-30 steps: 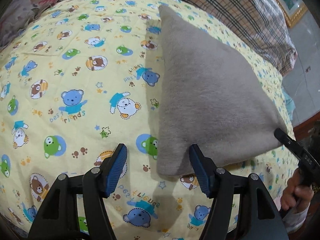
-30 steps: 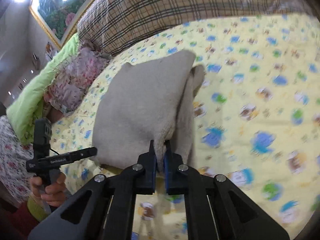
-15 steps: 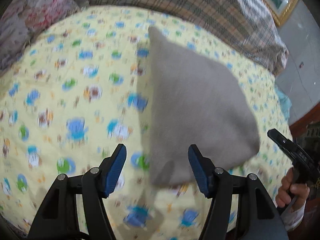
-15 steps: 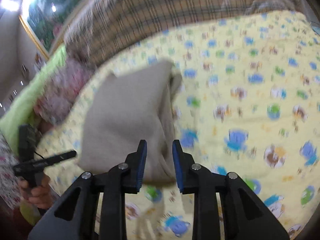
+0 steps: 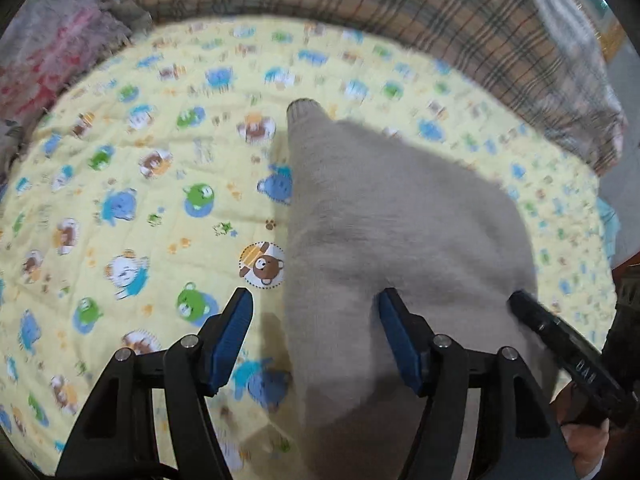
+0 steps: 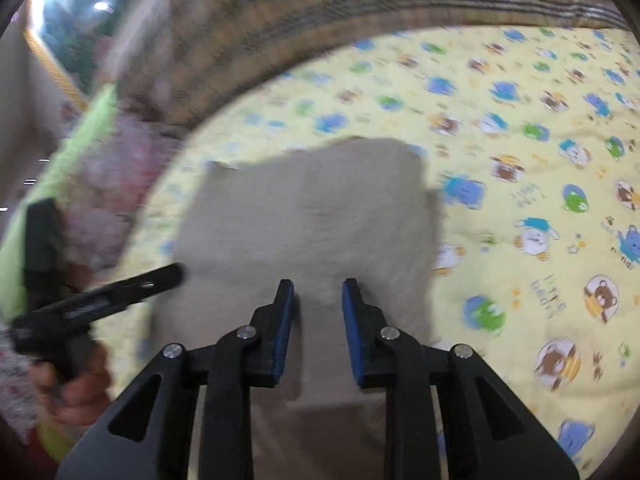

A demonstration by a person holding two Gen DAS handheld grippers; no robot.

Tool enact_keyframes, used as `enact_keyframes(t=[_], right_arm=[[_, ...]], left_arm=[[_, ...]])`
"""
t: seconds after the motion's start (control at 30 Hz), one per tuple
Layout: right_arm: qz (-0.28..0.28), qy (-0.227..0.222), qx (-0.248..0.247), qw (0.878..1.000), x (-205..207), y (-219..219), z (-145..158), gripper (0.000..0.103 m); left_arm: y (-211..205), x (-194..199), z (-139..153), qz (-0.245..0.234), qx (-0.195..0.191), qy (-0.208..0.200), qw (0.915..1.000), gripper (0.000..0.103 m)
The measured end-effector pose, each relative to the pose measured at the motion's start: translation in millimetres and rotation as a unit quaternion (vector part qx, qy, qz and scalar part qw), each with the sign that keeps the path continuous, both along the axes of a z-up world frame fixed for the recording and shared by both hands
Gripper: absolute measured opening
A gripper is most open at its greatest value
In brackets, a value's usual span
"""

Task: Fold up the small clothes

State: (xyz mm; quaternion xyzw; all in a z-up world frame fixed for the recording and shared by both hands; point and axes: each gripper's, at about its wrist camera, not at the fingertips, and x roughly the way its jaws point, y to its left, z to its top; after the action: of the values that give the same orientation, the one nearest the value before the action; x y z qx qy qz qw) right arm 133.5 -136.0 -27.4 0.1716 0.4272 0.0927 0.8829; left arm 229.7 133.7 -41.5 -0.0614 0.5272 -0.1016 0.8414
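We count one grey garment [image 5: 400, 240] on the bed [image 5: 120, 200]; above it, left claw [image 5: 316, 336] spread, opening; right claw [image 6: 316, 320] apart, closing, pinching nothing.

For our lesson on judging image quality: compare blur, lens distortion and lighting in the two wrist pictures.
Left wrist view: moderate motion blur, the bear-print sheet fairly readable nearby, the grey garment casting a soft shadow leftward; fisheye bends the plaid blanket. Right wrist view: heavier smear, worst at left, and a bright lamp glare top left.
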Motion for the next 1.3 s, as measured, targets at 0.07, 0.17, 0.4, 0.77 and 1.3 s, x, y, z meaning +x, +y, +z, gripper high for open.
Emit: enact_keyframes(t=[0.07,0.17,0.4,0.77,1.3], right_arm=[[-0.018,0.004,0.031,0.999,7.2,-13.0,-11.6,0.018],[-0.014,0.003,0.021,1.0,6.9,-13.0,-5.0,0.018],[0.027,-0.053,0.042,0.997,-62.0,-6.0,33.0,0.021],[-0.012,0.006,0.052,0.999,-104.2,-32.9,-20.2,0.02],[0.03,-0.022,-0.046,0.998,-157.3,-4.4,5.0,0.025]], left_arm=[[1.1,8.2,-6.0,0.006,0.001,-0.003,1.0,0.072],[7.5,6.8,-1.4,0.013,-0.019,-0.003,0.9997,0.072],[28.8,-62.0,33.5,0.014,-0.045,-0.048,0.9978,0.07],[33.6,-105.4,2.2,0.019,-0.011,-0.023,0.9995,0.072],[32.0,-185.2,6.8,-0.017,0.056,-0.085,0.9947,0.07]])
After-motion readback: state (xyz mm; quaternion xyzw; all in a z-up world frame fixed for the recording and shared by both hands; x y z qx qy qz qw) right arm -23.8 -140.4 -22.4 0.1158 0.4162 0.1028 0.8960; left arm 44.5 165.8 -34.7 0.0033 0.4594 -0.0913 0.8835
